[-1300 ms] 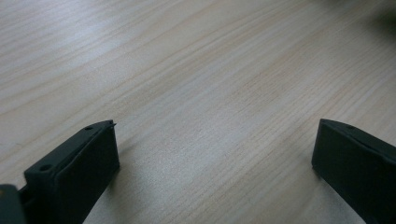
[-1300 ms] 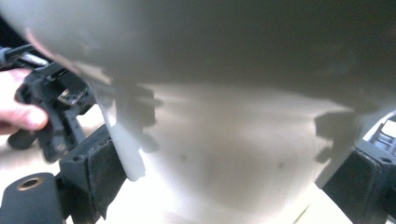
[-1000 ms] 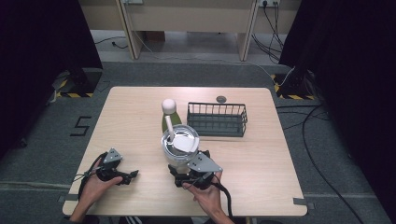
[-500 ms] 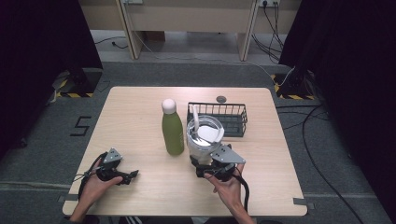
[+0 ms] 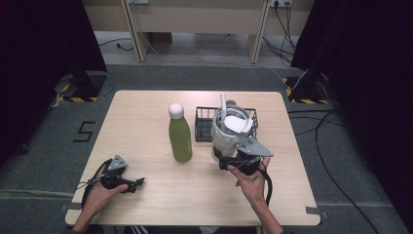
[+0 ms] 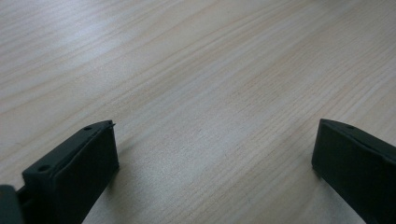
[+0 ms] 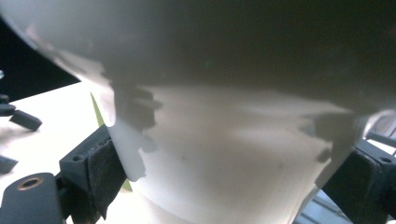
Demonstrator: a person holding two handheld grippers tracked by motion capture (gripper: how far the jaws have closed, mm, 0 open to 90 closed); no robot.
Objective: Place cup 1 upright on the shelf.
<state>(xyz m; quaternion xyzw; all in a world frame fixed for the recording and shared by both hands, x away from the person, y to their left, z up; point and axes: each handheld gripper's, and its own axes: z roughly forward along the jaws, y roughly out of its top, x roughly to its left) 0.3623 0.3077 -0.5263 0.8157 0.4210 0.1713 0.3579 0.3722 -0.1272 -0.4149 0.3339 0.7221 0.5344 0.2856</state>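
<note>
My right gripper [image 5: 222,159] is shut on the lower body of a white tumbler [image 5: 228,131] with a lid and a straw, and holds it upright above the table in front of a black wire basket [image 5: 200,124]. In the right gripper view the tumbler [image 7: 233,135] sits pressed between both pads [image 7: 100,168]. A green bottle [image 5: 180,137] with a white cap stands upright to the tumbler's left. My left gripper [image 5: 138,183] rests low at the table's front left, open, with bare wood between its jaws in the left gripper view [image 6: 215,158].
The wooden table [image 5: 141,117] carries the bottle at its middle and the basket at the back right. Cables trail from both grippers toward the front edge. Dark floor and curtains surround the table.
My right gripper has carried the tumbler to the right and a little up, from in front of the green bottle to in front of the basket. The left gripper has stayed put.
</note>
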